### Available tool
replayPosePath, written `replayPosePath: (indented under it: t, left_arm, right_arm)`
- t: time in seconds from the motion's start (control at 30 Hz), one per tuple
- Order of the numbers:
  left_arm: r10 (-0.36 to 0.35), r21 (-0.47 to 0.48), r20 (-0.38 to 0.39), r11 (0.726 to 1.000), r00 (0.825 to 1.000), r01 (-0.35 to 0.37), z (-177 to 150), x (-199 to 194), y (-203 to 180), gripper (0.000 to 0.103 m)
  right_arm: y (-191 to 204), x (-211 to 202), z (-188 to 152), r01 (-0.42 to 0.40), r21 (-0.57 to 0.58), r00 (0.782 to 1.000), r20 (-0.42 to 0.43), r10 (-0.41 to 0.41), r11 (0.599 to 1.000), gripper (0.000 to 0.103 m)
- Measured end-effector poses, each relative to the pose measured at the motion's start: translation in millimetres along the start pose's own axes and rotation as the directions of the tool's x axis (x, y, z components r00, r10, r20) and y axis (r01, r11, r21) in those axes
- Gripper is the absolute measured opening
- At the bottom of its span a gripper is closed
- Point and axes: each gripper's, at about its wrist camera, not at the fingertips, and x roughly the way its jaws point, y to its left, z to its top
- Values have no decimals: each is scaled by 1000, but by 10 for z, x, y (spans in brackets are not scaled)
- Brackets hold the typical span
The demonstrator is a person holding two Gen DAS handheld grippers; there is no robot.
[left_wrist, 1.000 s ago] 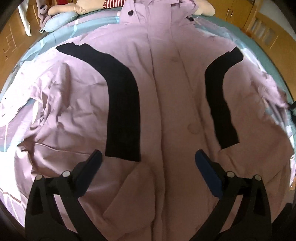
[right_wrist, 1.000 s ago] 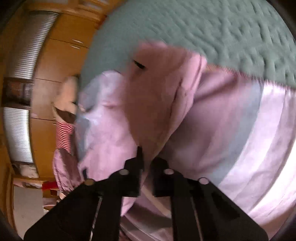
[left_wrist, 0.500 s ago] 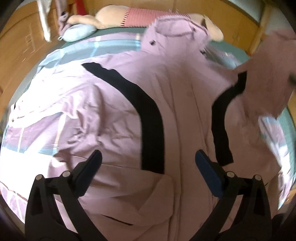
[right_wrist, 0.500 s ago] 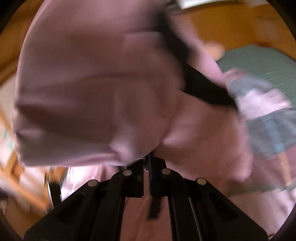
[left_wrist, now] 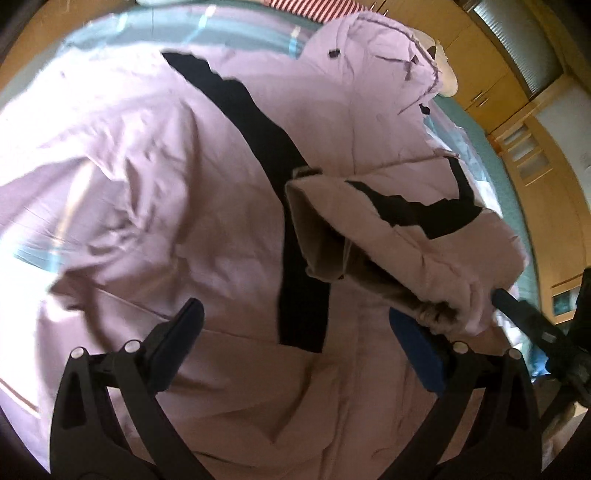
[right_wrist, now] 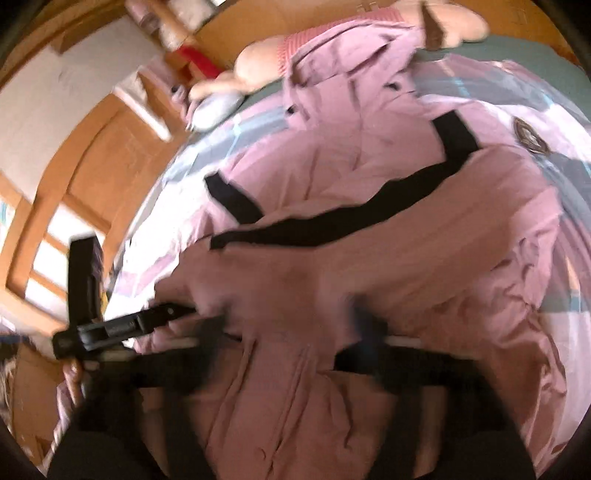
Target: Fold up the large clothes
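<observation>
Your items: jacket [left_wrist: 184,177], pale pink with black stripes [left_wrist: 258,122]; bedsheet [left_wrist: 110,33], teal-and-white checked; plush toy [right_wrist: 295,48], cream, red-striped.

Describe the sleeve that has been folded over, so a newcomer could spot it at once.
Start at the bed with its teal cover, where a large pink jacket lies spread out, hood toward the striped plush toy. The sleeve is the puffy tube lying across the jacket's front. Unlike the flat panels around it, it shows an open cuff and a black stripe along its length.
</observation>
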Motion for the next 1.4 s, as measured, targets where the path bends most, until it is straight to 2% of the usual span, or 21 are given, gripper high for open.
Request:
replayPosePath:
  t: [0.03,0.13,0.23,0.3,0.47,0.57,0.73,0.8,0.93,0.97,1.1,1.2,1.27,1.3,1.33,1.37,1.4]
  left_arm:
    - [-46,-20,-24,999,999,45,0,41,19,101]
    - [-164,-73,-60,985,985,159,-2,79,79,101]
    - [-206,-97,-67,975,976,200,11,78,113,101]
    - [-235,-120,-73,967,969,226,26,86,145,101]
    - [-331,-205,-63,928,942,312,53,45,298,101]
    - [-379,-240,-37,902,925,360,60,11,359,101]
    - [-421,-271,5,873,907,407,81,-22,395,101]
    - [-448,-288,29,852,893,437,66,-59,448,101]
    - [-515,-331,81,794,853,510,61,-54,512,101]
    - [-525,-331,79,788,848,519,63,-41,500,101]
    - [-549,-308,35,789,835,531,75,93,330,101]
    - [-550,-285,-5,801,835,526,69,224,179,101]
    - [-574,-288,-23,788,818,545,41,269,121,101]
    - [-580,-287,-28,785,814,549,34,295,76,99]
    - [-566,-280,-29,796,824,537,20,317,33,97]
    - [-541,-267,-28,814,840,516,5,329,-5,83]
    - [-516,-254,-34,833,856,492,-10,349,-39,60]
  right_arm:
    - [-9,-138,-135,6,7,1000,18,-6,1000,95]
    - [-131,-154,-252,47,3,999,6,-47,999,95]
    - [-304,-176,-333,94,45,996,-5,-94,995,95]
    - [-478,-153,-380,112,114,993,-36,-109,987,95]
    - [-741,-238,-466,84,228,996,-50,-75,970,95]
    - [-726,-261,-472,108,210,994,-40,-101,972,95]
    - [-724,-199,-516,157,182,987,-64,-148,971,95]
    - [-745,-190,-525,161,184,986,-66,-151,970,95]
    - [-720,-156,-541,189,159,981,-69,-180,969,95]
    - [-704,-138,-545,200,147,979,-72,-191,969,95]
    - [-655,-53,-578,245,101,968,-84,-238,964,95]
    - [-638,-44,-582,260,83,964,-80,-253,962,95]
    - [-639,-55,-581,260,79,964,-76,-254,962,95]
    - [-641,-59,-580,259,79,964,-75,-253,963,95]
    - [-644,-58,-580,258,78,965,-76,-253,963,95]
    - [-647,-52,-586,259,76,964,-78,-254,963,95]
    - [-647,-46,-591,262,74,963,-79,-256,962,95]
